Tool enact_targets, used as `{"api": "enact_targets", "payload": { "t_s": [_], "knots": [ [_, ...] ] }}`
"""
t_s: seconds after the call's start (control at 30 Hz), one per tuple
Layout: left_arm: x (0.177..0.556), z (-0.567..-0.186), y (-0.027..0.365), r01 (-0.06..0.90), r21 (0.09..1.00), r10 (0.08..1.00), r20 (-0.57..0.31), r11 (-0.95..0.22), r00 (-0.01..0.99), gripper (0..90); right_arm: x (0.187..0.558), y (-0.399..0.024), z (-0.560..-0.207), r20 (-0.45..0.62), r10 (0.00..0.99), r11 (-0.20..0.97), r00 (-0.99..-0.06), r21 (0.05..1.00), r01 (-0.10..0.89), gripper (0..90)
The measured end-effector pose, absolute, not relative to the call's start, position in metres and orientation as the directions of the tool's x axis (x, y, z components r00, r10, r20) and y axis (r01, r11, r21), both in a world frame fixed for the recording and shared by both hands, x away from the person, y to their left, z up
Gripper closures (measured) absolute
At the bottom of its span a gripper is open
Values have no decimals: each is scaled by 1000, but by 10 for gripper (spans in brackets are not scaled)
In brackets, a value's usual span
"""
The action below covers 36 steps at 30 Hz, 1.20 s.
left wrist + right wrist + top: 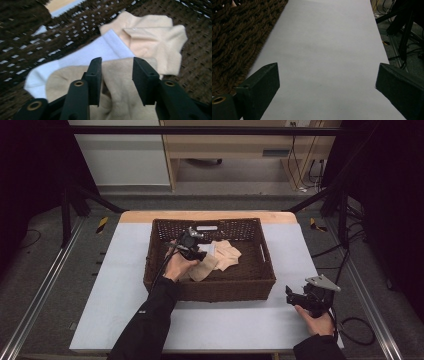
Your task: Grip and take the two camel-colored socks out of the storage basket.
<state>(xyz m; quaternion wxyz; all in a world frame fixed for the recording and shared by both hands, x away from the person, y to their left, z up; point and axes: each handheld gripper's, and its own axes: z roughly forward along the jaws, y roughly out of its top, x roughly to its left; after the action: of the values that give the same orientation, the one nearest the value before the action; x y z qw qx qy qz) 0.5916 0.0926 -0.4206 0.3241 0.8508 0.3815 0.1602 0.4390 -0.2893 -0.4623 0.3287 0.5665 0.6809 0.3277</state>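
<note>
Above the counter (125, 320), high view: a dark brown wicker basket (210, 287) sat mid-counter on the pale sheet. Left tongs (197, 254) were down inside the basket, over a tan sock (204, 268) that lay on the basket floor toward its near left side. A white sock (209, 248) and a lighter peach sock (227, 254) lay just beyond it, overlapping. Right tongs (290, 295) rested on the counter off the basket's near right corner, well apart from the socks, grey plate on top. Left gripper view: left tongs (117, 81) stood part-spread, the tan sock (120, 100) bunched up between the two black jaws; pads did not appear to press on the cloth, though blur made contact hard to judge. White sock (100, 50) lay partly under the tan one, peach sock (155, 35) past it, touching both, all on the woven basket (37, 25) floor. Right gripper view: right tongs (327, 82) were spread wide with nothing between them, bare counter (324, 50) beneath, basket (234, 37) wall at left.
</note>
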Motion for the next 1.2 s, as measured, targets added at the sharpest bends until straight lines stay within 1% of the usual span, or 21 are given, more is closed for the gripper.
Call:
{"api": "enact_targets", "payload": {
  "t_s": [0.07,0.13,0.17,0.2,0.23,0.27,0.33,0.37,0.43,0.5,0.53,0.7,0.73,0.77,0.8,0.83,0.9,0.93,1.13,1.2],
  "knots": [
    [589,-421,89,536,665,734,28,-520,678,634,439,-289,-462,-78,987,144,-141,819,555,55],
    [587,-421,87,529,663,728,35,-530,685,670,439,-289,-462,-77,987,142,-140,819,555,54],
    [586,-421,86,523,652,721,53,-549,691,670,439,-289,-462,-76,987,142,-140,819,556,55],
    [586,-421,85,524,644,722,66,-558,688,701,439,-289,-462,-78,987,144,-141,818,556,55],
    [585,-420,85,535,633,728,68,-559,682,773,439,-289,-462,-81,987,147,-142,819,555,55],
    [585,-420,85,535,633,728,68,-559,682,811,439,-289,-462,-81,987,147,-142,819,555,55],
    [584,-419,86,546,626,734,64,-557,676,869,438,-289,-462,-78,987,143,-139,819,556,55],
    [583,-418,86,551,624,736,58,-554,675,879,438,-289,-462,-77,987,143,-139,818,557,55],
    [582,-417,87,551,630,738,53,-547,673,883,438,-289,-462,-78,987,143,-138,819,556,55],
    [578,-412,91,527,681,739,31,-508,673,884,437,-289,-462,-79,987,144,-139,819,556,55],
    [578,-412,91,527,681,739,31,-508,673,884,437,-289,-462,-79,987,144,-139,819,556,55],
    [573,-402,95,474,756,744,25,-452,668,884,436,-290,-461,-80,988,143,-136,819,556,55],
    [573,-402,95,474,756,744,25,-452,668,883,436,-290,-461,-80,988,143,-135,819,556,55],
    [571,-398,96,454,777,743,27,-436,668,883,436,-290,-461,-84,987,147,-137,820,553,55],
    [571,-398,96,454,777,743,27,-436,668,883,436,-290,-461,-82,987,145,-138,821,552,55],
    [567,-393,98,435,806,750,17,-401,661,884,436,-290,-461,-80,987,143,-138,821,552,55],
    [562,-386,99,404,835,748,15,-374,663,884,437,-290,-461,-75,988,140,-138,818,559,55],
    [562,-386,99,404,835,748,15,-374,663,884,437,-290,-461,-75,988,140,-138,818,559,55],
    [548,-362,111,340,901,755,-22,-269,655,884,436,-291,-461,-79,988,142,-136,822,552,54],
    [546,-359,112,335,907,756,-28,-256,654,884,437,-291,-461,-78,988,142,-137,820,554,55]
  ]
}}
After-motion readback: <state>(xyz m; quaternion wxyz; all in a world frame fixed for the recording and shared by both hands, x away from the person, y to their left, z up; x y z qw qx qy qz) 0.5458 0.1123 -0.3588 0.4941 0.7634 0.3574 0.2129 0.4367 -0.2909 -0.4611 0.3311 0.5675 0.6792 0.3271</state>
